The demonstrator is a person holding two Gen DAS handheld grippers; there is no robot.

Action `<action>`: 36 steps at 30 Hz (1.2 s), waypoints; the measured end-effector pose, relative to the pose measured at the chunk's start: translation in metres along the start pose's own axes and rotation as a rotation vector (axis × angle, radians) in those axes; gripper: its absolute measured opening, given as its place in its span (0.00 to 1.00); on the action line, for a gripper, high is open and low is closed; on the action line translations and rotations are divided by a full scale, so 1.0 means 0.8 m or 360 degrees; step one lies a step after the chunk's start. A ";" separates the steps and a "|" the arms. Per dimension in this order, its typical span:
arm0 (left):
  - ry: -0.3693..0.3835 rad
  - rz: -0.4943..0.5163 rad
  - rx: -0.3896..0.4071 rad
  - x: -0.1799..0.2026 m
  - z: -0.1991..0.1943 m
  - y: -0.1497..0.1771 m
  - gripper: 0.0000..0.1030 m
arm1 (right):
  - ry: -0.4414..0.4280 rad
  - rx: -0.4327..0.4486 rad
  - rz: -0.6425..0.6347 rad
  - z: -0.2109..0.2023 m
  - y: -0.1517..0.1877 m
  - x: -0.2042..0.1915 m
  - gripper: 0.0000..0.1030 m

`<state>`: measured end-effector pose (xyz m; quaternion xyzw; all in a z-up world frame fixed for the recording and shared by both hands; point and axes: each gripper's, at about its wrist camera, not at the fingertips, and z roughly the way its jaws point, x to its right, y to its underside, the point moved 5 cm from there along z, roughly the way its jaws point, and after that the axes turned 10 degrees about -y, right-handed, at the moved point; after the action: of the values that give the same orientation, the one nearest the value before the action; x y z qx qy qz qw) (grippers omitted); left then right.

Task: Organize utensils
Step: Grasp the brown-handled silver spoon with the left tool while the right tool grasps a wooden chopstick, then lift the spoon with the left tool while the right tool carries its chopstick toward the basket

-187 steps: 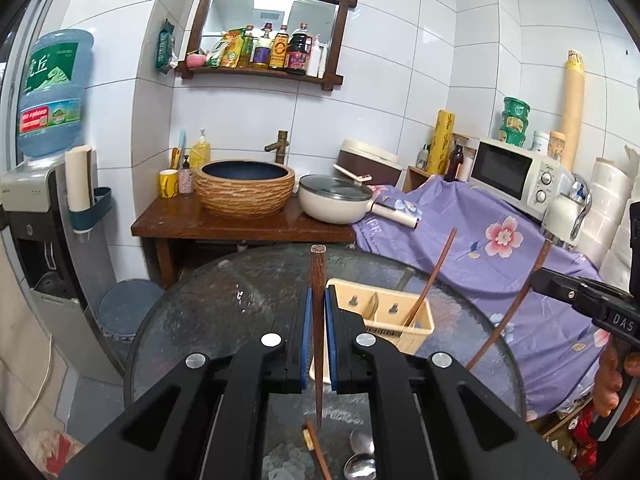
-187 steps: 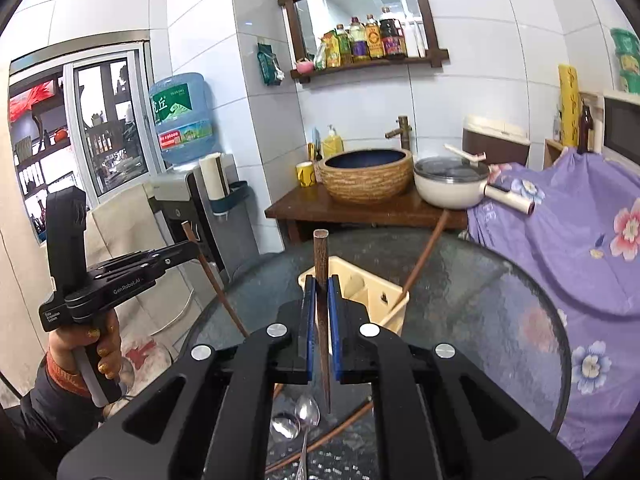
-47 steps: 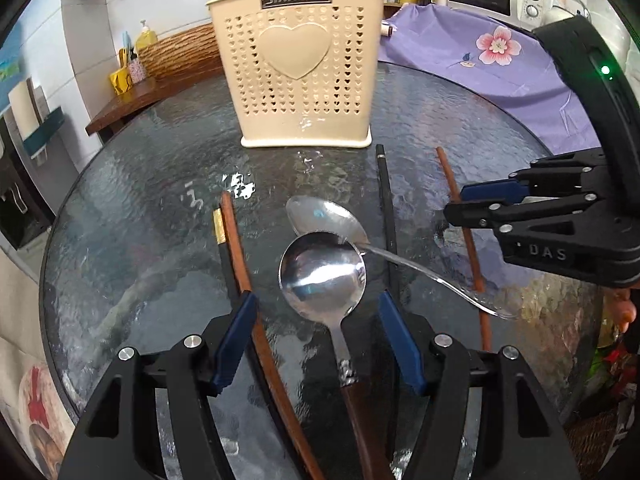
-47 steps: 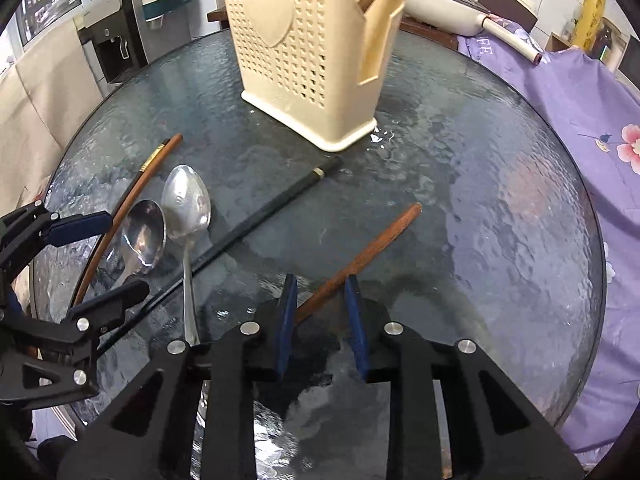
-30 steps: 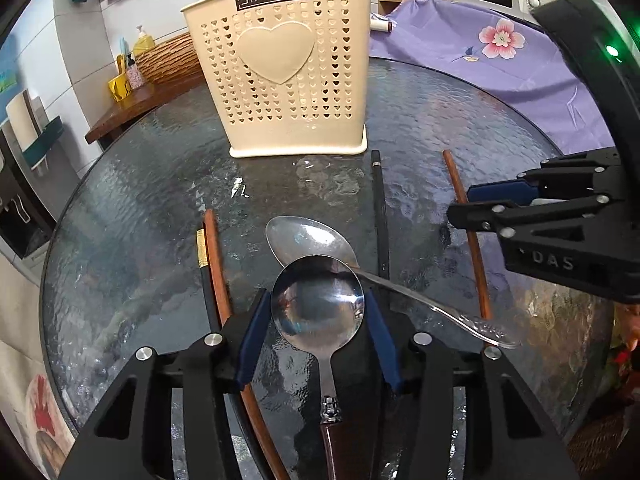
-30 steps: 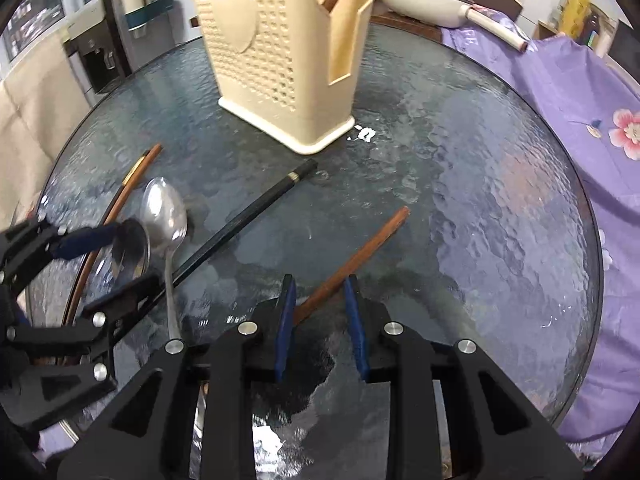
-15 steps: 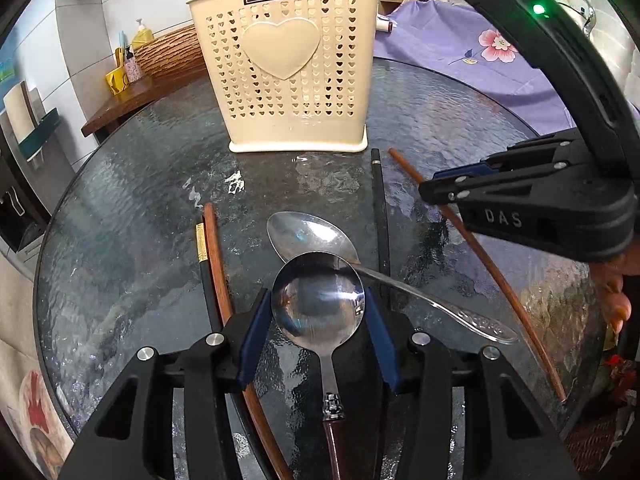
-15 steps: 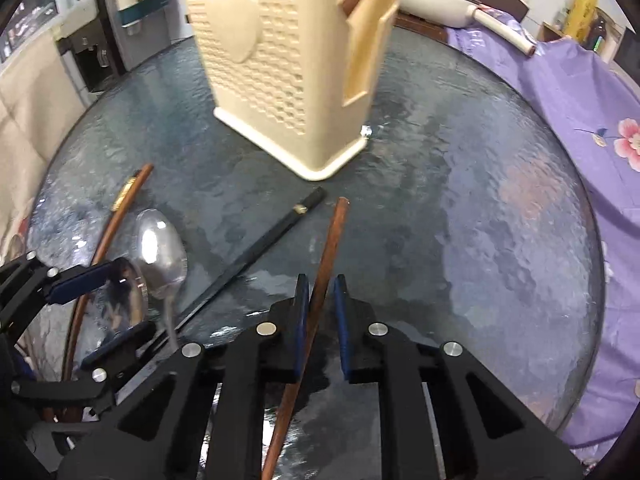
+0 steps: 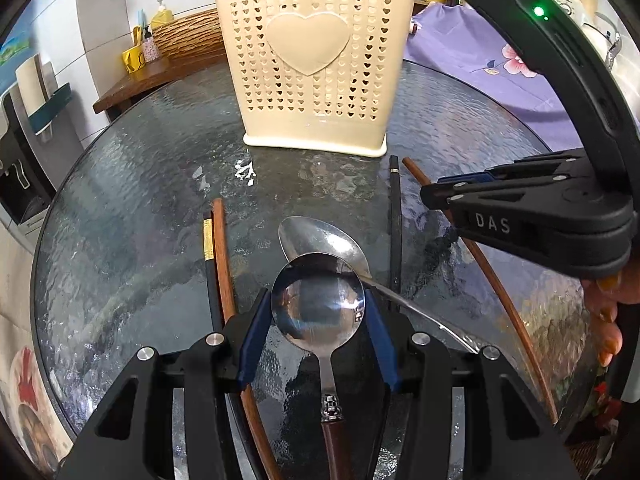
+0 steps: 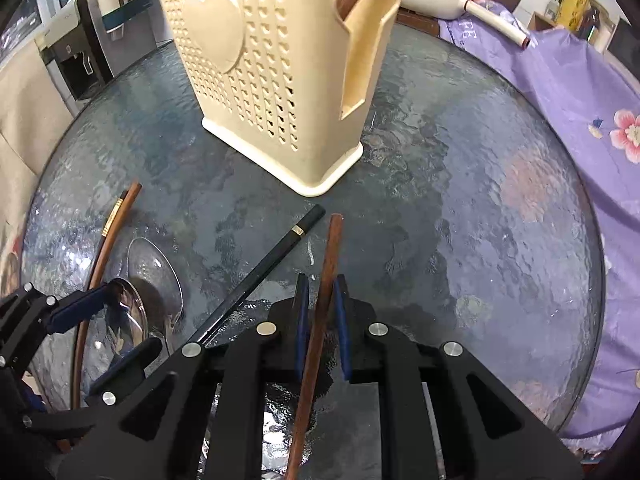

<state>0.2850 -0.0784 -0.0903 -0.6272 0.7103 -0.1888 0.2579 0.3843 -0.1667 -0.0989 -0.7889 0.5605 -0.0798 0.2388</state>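
My left gripper (image 9: 318, 310) is shut on the bowl of a round steel spoon (image 9: 318, 300) with a brown handle. A second steel spoon (image 9: 320, 238) lies under it on the round glass table (image 9: 140, 200). My right gripper (image 10: 320, 308) is shut on a brown chopstick (image 10: 330, 256) and holds it off the glass, tip toward the cream utensil holder (image 10: 256, 60). The holder (image 9: 316, 60) stands at the table's middle with chopstick ends sticking out of its top. The right gripper (image 9: 440, 196) also shows in the left wrist view.
A black chopstick (image 9: 395, 224) lies between the spoons and my right gripper. A black and a brown chopstick (image 9: 218, 256) lie side by side at the left. A purple flowered cloth (image 10: 580, 92) covers the counter to the right. A water dispenser (image 10: 88, 48) stands at the far left.
My left gripper closed on the round spoon's bowl. My right gripper closed on the brown chopstick, lifted it off the glass and turned it toward the holder.
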 end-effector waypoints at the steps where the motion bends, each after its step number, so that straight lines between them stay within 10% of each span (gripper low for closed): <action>1: -0.0005 0.0002 0.0003 0.000 0.001 -0.001 0.46 | -0.0011 -0.0003 0.0006 0.001 -0.001 0.003 0.13; 26: -0.0001 -0.0002 0.0017 0.008 0.004 -0.011 0.45 | 0.0017 0.0042 0.0010 0.009 -0.012 -0.001 0.08; 36: 0.0089 -0.0062 0.0274 -0.019 -0.052 -0.045 0.45 | -0.0204 0.0333 0.0065 -0.052 -0.008 0.012 0.07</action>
<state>0.2895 -0.0709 -0.0341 -0.6108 0.6860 -0.2716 0.2873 0.3770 -0.1860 -0.0606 -0.7515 0.5488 -0.0825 0.3567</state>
